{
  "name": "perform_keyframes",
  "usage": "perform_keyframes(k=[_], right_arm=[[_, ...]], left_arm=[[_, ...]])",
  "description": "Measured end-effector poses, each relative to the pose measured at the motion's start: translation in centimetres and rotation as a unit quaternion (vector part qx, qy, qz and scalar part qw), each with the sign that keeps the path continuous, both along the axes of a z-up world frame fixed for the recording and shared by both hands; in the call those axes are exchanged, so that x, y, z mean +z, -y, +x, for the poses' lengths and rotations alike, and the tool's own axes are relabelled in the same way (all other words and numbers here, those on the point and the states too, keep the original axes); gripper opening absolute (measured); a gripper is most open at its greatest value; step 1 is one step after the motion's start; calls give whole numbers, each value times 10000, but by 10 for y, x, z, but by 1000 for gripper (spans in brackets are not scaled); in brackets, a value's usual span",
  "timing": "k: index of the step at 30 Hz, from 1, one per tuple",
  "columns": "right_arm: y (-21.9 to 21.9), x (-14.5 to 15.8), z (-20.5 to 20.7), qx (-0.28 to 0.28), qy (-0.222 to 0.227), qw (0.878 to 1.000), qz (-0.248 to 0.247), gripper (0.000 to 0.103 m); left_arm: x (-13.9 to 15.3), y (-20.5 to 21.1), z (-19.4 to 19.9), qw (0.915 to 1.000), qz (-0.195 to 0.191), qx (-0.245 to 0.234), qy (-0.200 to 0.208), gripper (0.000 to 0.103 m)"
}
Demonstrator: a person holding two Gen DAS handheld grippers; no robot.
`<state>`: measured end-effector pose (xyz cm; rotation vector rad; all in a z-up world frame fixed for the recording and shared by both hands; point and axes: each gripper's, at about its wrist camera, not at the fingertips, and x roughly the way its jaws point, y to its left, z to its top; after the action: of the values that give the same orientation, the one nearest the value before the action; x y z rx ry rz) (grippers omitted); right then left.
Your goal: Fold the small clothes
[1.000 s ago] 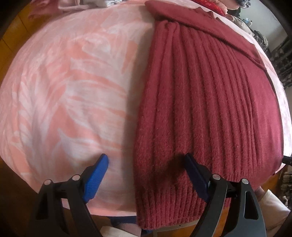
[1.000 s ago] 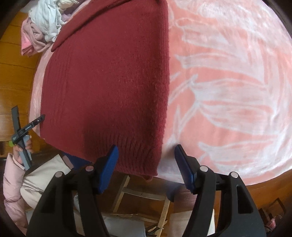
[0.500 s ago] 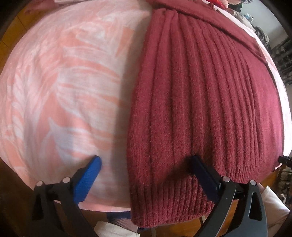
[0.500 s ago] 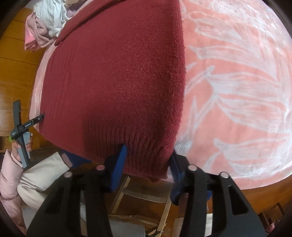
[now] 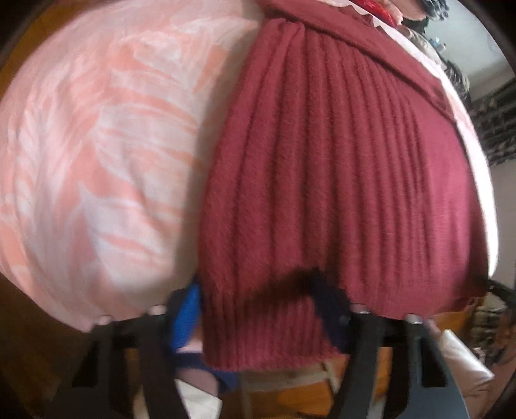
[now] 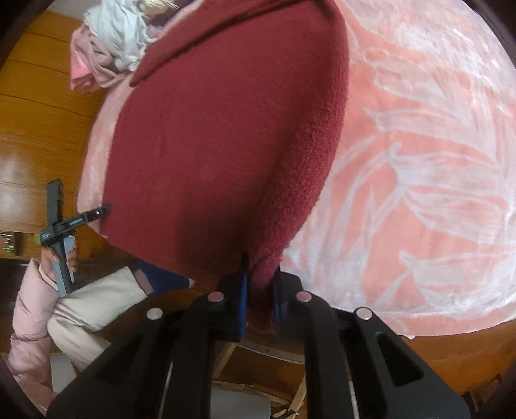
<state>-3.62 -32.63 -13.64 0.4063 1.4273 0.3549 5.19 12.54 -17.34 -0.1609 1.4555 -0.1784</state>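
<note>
A dark red ribbed knit sweater [image 5: 338,167] lies flat on a pink and white patterned cloth [image 5: 96,154]. My left gripper [image 5: 258,309] straddles the sweater's near left hem corner; its blue pads sit either side of the hem with a wide gap, still open, and the view is blurred. In the right wrist view the sweater [image 6: 225,135] runs up the frame, and my right gripper [image 6: 259,290] is shut on its near right hem corner, which bunches up between the pads. The left gripper also shows there [image 6: 75,222], at the other hem corner.
A pile of pale clothes [image 6: 109,48] lies at the far end of the cloth. The wooden table edge [image 6: 42,122] shows on the left. The person's pink sleeve and cream trousers [image 6: 84,309] are below the near edge. More clothes lie at the far right [image 5: 387,9].
Both grippers moved forward onto the near hem. The right jaws closed from wide open onto the right hem corner. The left jaws narrowed around the left hem corner.
</note>
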Motion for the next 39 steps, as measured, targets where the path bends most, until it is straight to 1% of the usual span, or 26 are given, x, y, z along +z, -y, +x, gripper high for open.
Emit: perform_keyframes(k=[1, 2, 3, 4, 6, 9, 12, 14, 16, 18, 19, 21, 25, 27, 29, 31, 33, 36, 39], right_arm=[[2, 2, 0, -43, 13, 10000, 40, 10], [3, 3, 1, -81, 22, 9999, 78, 10], [5, 6, 2, -129, 48, 9998, 131, 10], [8, 9, 2, -151, 77, 9997, 177, 10], [11, 16, 4, -226, 157, 9992, 296, 10], [13, 28, 6, -340, 292, 9978, 486, 10], [19, 44, 13, -475, 475, 9953, 700, 10], [20, 53, 17, -561, 553, 9937, 794, 10], [22, 65, 25, -641, 684, 9920, 842, 10], [22, 72, 33, -713, 762, 9910, 837, 9], [25, 77, 40, -801, 788, 9904, 811, 9], [29, 82, 49, -918, 813, 9890, 832, 9], [38, 85, 82, -1187, 817, 9868, 744, 9], [44, 81, 102, -1341, 740, 9853, 757, 9], [45, 74, 120, -1419, 687, 9849, 711, 9], [50, 66, 140, -1505, 603, 9846, 647, 9], [56, 57, 156, -1632, 525, 9826, 721, 9], [66, 37, 186, -1859, 411, 9772, 942, 9], [73, 19, 209, -1937, 272, 9758, 982, 9]], left_arm=[[3, 0, -2, 10000, -78, 34, -30, 42], [4, -1, -5, 9998, -173, 46, -58, 28], [6, -2, -6, 9993, -351, 88, -95, 17], [13, -14, -6, 9988, -464, 129, -105, 15], [19, -16, -9, 9975, -672, 190, -119, 11], [31, -21, -6, 9941, -1054, 239, -70, 10], [49, -20, -2, 9881, -1513, 277, 94, 10], [66, -20, 4, 9817, -1860, 316, 274, 10], [76, -22, 16, 9774, -2037, 376, 415, 10], [85, -23, 27, 9758, -2056, 474, 572, 10], [88, -27, 34, 9762, -2007, 496, 653, 10], [88, -23, 48, 9765, -1932, 583, 753, 10], [87, -34, 82, 9724, -1918, 954, 928, 8], [86, -32, 105, 9708, -1855, 1101, 1053, 8], [82, -32, 120, 9695, -1840, 1193, 1093, 8], [77, -28, 136, 9698, -1766, 1235, 1142, 8], [71, -24, 155, 9703, -1702, 1254, 1178, 8], [62, -25, 176, 9654, -1799, 1423, 1240, 8], [48, -26, 199, 9604, -1887, 1598, 1287, 8]])
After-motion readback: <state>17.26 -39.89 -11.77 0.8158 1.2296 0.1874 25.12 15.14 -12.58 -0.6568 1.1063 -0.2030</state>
